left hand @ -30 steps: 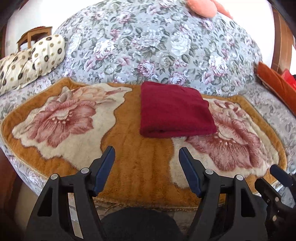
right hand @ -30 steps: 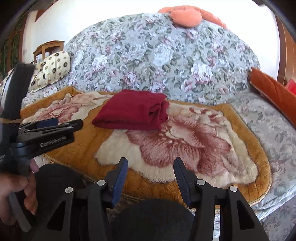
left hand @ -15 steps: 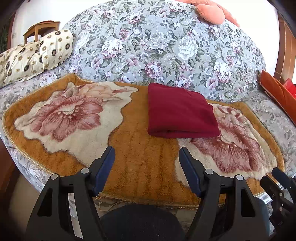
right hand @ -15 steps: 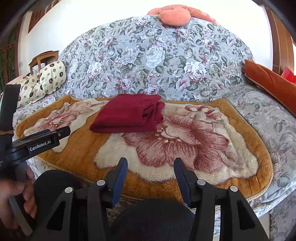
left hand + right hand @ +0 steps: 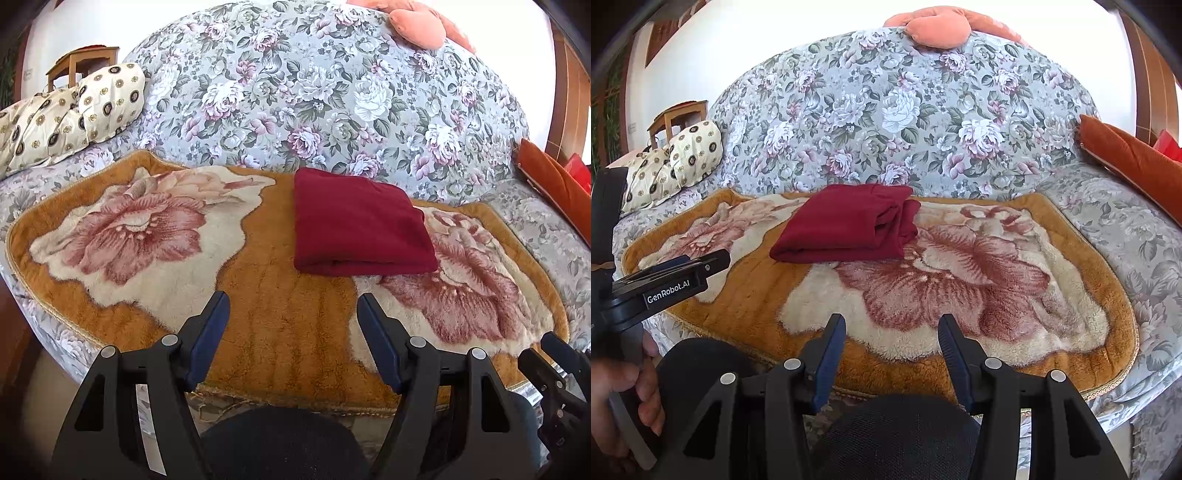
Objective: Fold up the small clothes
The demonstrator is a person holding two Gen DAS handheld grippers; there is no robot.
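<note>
Left wrist view: my left gripper has its jaws spread wide w/ nothing between them, hanging over the near part of the orange floral blanket. The dark red garment lies folded into a neat rectangle on that blanket, ahead and a bit to the right of the fingers, well apart from them, its back edge near the floral sofa backrest. A patterned cream pillow sits far left. The right gripper's tips show at the bottom right corner.

Right wrist view: my right gripper is also wide apart, empty, over the blanket's front edge. Garment is ahead-left, layered fold ends facing right. Left gripper pokes in from the left, held by a hand; can't tell its jaw gap from here. Orange cushion far right.
</note>
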